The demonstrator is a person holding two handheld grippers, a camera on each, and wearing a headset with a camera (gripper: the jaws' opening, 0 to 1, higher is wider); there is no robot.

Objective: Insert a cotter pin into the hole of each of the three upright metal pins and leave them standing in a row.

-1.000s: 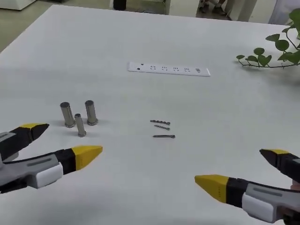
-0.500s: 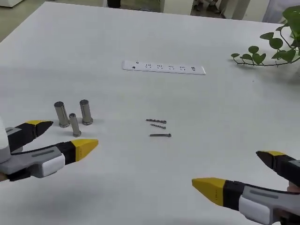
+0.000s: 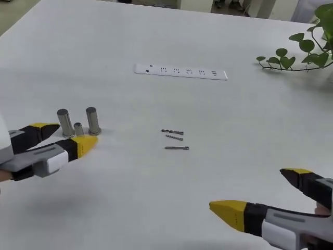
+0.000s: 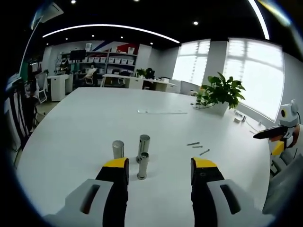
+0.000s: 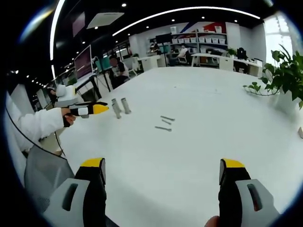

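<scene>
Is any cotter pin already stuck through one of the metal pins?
No, all three cotter pins lie loose on the table, apart from the upright metal pins.

Large white desk [image 3: 156, 208] sat in an open office. Bright windows [image 4: 255, 71] lined one side. Dark ceiling [image 4: 156, 13] carried a curved light strip [image 4: 109, 25] and small spotlights. Shelves [image 4: 102, 59] and other workstations [image 4: 118, 81] stood far back, and a leafy plant [image 4: 220, 92] was near the windows.

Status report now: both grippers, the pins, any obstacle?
Left gripper open, close to the three metal pins. Right gripper open, empty. Three cotter pins loose on the table, none inserted. Nothing in the way.
</scene>
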